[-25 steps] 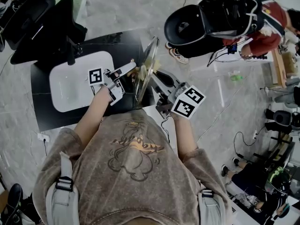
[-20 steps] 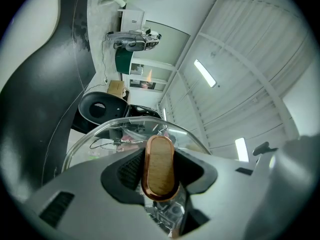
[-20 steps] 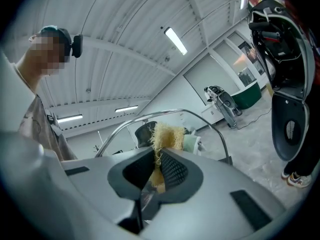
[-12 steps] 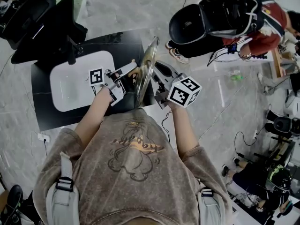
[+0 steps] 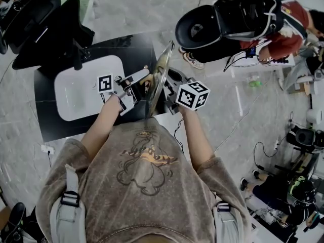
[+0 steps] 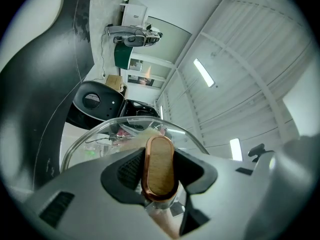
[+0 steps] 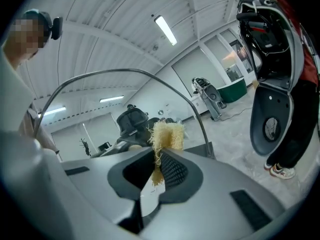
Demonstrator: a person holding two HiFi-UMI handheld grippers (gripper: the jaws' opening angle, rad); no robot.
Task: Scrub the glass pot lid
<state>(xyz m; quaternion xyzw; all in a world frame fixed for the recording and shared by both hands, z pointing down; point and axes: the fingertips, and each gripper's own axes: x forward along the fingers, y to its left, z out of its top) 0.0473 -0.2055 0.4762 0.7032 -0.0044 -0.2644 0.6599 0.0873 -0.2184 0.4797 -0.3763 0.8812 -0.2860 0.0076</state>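
Note:
In the head view the glass pot lid (image 5: 159, 76) is held upright, edge-on, between my two grippers above a black mat. The left gripper (image 5: 137, 83) is shut on the lid's copper-rimmed wooden handle (image 6: 159, 168), and the lid's clear dome (image 6: 95, 134) arcs beyond its jaws. From the other side, the right gripper (image 5: 171, 89) is shut on a frayed yellow scrubber (image 7: 166, 135). The scrubber rests against the glass, and the lid's metal rim (image 7: 100, 76) curves overhead. In their own views the left gripper (image 6: 159, 173) and right gripper (image 7: 158, 168) both have something between their jaws.
A white basin (image 5: 76, 87) lies on the black mat (image 5: 50, 123) to the left of the lid. Black bags (image 5: 45, 27) sit at the top left. A black seat shell (image 5: 200, 32) and a person in red (image 5: 286, 22) stand at the upper right, with cables across the floor.
The right gripper has slid left, closer in behind the lid, and its marker cube has turned. The left gripper and the lid have stayed nearly still.

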